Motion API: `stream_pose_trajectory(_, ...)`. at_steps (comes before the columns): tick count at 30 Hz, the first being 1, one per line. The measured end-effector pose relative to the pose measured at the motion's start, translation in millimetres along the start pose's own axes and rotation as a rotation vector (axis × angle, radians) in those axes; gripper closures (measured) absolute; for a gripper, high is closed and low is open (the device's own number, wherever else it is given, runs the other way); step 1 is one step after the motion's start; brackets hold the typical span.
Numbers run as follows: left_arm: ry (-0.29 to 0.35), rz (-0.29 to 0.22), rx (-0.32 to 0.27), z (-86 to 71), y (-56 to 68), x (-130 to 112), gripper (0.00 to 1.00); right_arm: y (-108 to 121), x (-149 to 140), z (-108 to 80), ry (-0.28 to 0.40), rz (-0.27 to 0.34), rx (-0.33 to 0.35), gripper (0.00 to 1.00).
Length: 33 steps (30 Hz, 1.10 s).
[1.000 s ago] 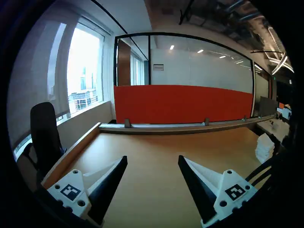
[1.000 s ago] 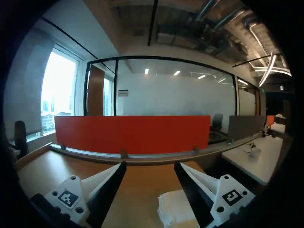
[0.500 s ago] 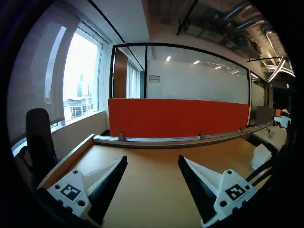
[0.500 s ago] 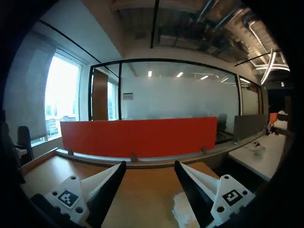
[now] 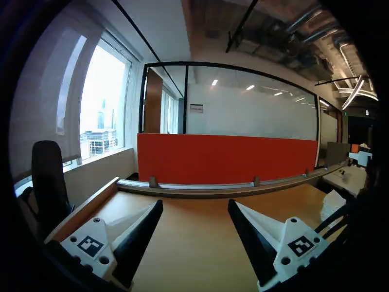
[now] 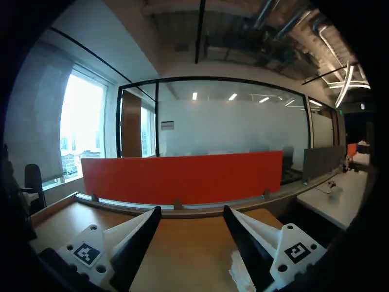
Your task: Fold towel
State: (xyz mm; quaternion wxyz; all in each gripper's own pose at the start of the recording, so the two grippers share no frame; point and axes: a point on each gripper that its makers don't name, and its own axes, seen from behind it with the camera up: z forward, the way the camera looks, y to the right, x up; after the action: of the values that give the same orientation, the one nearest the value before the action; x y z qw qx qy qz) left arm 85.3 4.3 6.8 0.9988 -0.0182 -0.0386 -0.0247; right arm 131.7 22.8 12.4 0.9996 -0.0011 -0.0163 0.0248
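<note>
Partition (image 5: 223,158) along far edge of desk (image 5: 194,238), chair (image 5: 46,185) and window (image 5: 99,117) at left, towel stack (image 5: 332,204) on desk at right.

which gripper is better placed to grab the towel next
Right, probably. The white towel lies just beside the right gripper, close by its open fingers. Seen from the left gripper, also open, the towel sits far off at the right edge of the desk.
</note>
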Motion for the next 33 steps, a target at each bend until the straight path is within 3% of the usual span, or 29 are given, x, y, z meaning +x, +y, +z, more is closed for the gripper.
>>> stream_pose_trajectory(8,0.040,-0.006,0.003,-2.9,3.0,3.7,0.01,-8.5,9.4,-5.0,0.006,-0.007,0.004,0.01)
stream_pose_trajectory(17,0.078,0.019,-0.014,-6.7,12.3,-15.8,0.01,-26.3,12.7,-17.3,0.013,-0.018,0.023,0.01)
stream_pose_trajectory(26,0.109,0.072,0.040,-7.5,-1.0,-47.4,0.01,-43.1,3.2,-22.3,0.025,-0.008,0.050,0.01)
stream_pose_trajectory(33,0.119,0.100,0.033,-7.1,-0.3,-72.5,0.01,-49.7,-15.1,-24.1,0.008,-0.006,0.048,0.01)
